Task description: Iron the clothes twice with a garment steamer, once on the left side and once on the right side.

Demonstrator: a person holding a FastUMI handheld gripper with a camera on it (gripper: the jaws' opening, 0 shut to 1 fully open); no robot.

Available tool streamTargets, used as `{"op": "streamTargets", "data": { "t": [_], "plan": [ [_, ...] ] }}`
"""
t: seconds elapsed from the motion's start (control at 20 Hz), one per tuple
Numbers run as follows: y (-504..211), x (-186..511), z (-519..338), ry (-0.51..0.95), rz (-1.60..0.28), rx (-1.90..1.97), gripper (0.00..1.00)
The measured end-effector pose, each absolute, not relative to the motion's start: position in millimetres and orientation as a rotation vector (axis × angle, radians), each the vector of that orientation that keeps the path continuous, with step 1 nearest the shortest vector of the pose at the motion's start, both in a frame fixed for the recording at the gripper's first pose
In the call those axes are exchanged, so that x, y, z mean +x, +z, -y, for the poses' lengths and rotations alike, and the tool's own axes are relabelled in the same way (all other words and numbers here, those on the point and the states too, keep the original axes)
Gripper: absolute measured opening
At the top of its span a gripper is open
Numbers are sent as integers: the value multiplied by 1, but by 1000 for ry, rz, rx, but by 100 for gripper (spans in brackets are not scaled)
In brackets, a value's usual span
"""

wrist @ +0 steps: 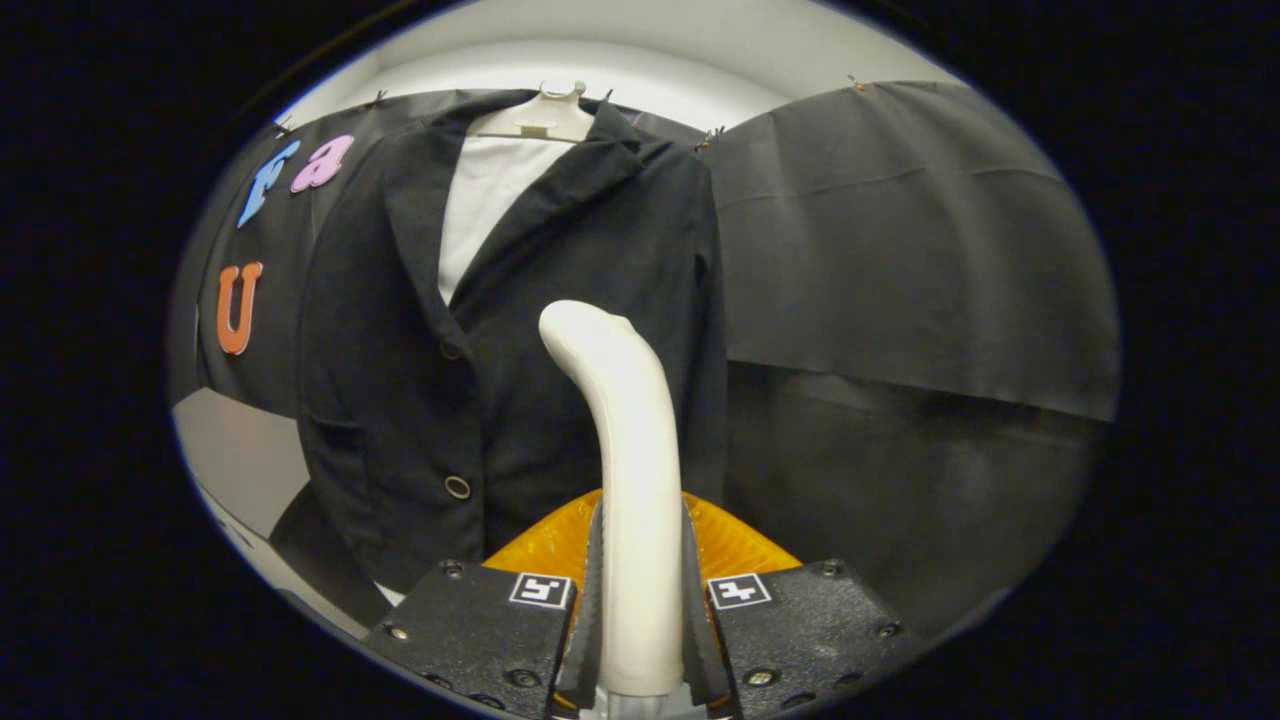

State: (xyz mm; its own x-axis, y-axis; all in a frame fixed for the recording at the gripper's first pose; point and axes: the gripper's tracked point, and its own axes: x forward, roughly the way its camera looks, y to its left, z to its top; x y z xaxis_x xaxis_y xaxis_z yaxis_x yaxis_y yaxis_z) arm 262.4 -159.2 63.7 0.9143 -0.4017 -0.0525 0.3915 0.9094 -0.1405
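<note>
Now my gripper point(640, 640) pinches the steamer point(630, 480); its head sits before the jacket point(520, 330) at twelve o'clock, perhaps not touching. Seemingly both passes remain.

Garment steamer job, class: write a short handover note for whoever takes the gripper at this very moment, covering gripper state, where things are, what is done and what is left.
Gripper: shut on the garment steamer, both fingers pressing its white handle, which stands upright between them.
Steamer head: curves forward at the top, in front of the jacket's lower front near the buttons; whether it touches the fabric cannot be told.
Jacket: dark, buttoned, on a hanger against the booth's black cloth wall, over a white shirt.
Done: steamer picked up and facing the jacket.
Left: this picture shows no finished pass, so assume both remain, left side and right side.
</note>
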Motion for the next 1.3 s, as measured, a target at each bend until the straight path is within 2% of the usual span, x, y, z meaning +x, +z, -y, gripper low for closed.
{"op": "streamTargets", "data": {
  "t": [0.35, 0.8, 1.3],
  "plan": [
    [12, 256, 163, -431, -171, -100, 37],
    [-12, 262, 148, -433, -185, -130, 37],
    [-81, 259, 157, -446, -332, -111, 37]
  ]
}}
